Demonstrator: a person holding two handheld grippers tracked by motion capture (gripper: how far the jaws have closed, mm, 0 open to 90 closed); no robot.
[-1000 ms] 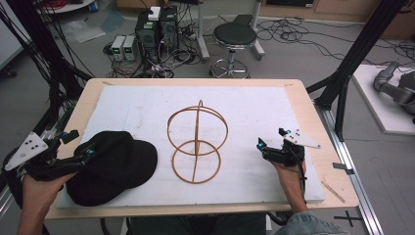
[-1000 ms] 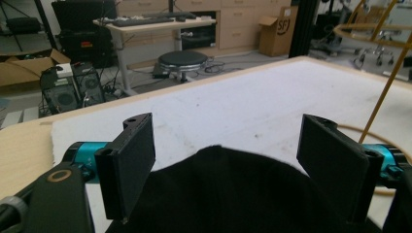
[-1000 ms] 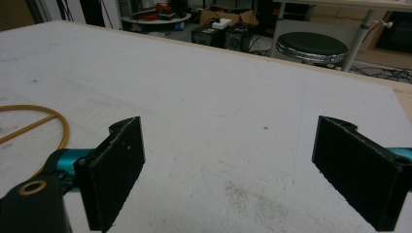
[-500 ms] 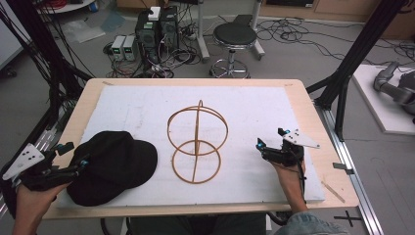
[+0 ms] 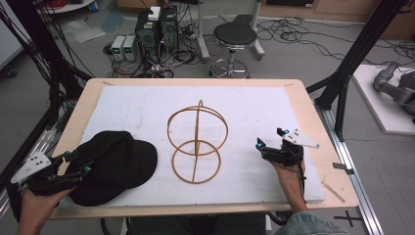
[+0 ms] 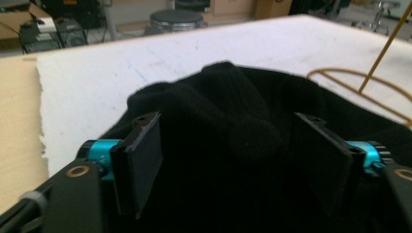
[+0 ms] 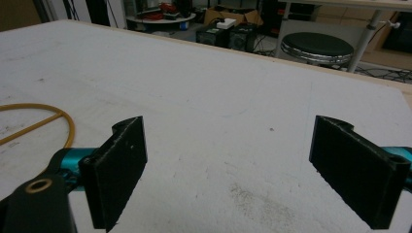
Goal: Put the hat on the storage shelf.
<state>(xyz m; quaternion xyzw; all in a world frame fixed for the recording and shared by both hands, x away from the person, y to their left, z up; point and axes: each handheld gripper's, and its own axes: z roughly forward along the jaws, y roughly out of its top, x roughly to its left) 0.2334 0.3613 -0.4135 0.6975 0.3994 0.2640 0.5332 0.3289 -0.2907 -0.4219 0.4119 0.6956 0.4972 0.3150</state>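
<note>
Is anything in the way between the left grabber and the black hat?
No. The left gripper is already at the near edge of the black hat, with the hat's fabric between its jaws, which have just been closing. The wire stand is off to the side on the white mat, not between them.

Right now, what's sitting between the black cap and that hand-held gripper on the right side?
In the high view, the wire hat stand stands between the black cap and the right hand-held gripper; otherwise only bare white mat.
</note>
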